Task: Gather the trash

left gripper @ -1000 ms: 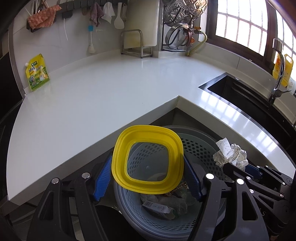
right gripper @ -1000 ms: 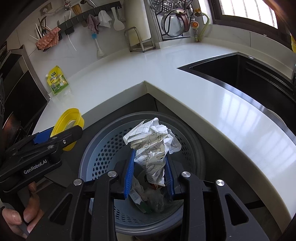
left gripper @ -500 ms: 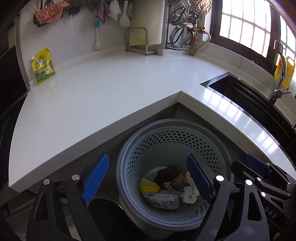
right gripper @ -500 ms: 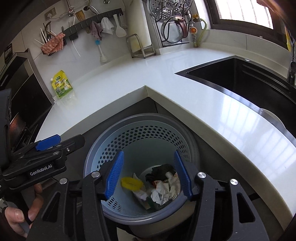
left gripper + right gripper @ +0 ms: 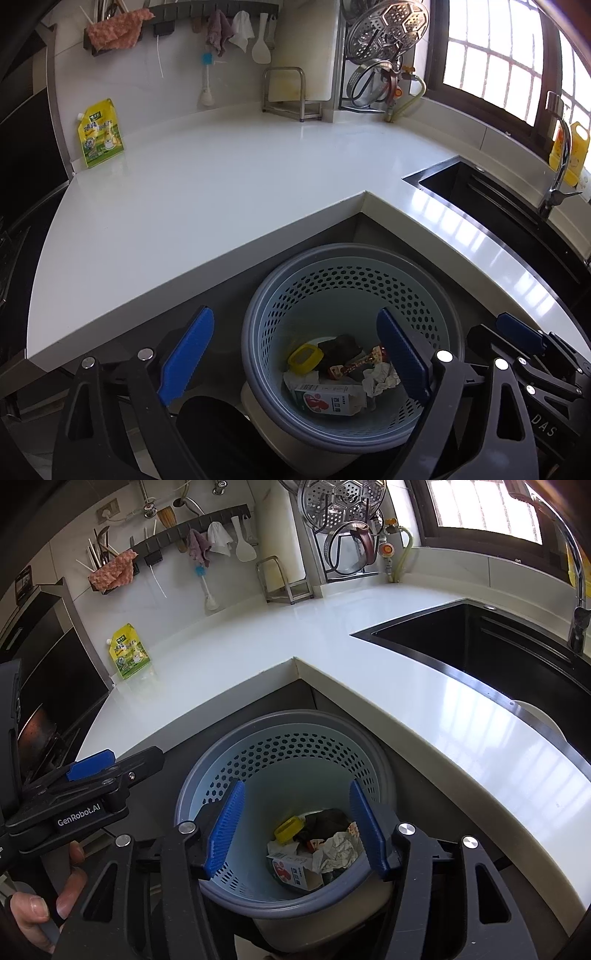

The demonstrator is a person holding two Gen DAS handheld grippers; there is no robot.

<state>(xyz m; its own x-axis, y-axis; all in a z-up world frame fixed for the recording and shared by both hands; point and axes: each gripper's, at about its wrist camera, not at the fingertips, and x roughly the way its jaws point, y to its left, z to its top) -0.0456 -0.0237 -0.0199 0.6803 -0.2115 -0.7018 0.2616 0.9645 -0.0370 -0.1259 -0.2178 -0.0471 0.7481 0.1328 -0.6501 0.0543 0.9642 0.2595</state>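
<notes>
Below counter corner, bin [image 5: 351, 291] holds our trash: yellow lid [image 5: 305, 356], crumpled paper [image 5: 380, 378], carton [image 5: 325, 399]. Our left gripper [image 5: 295, 358] and right gripper [image 5: 295, 829] both opening, nothing between jaws. Counter [image 5: 221, 192] looks trash-free; collecting seems nearly done.

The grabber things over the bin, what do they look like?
Both the left gripper and the right gripper are black plastic frames with silver bolts and ridged blue finger pads. The left one has white "GenRobot.AI" lettering on its side.
</notes>
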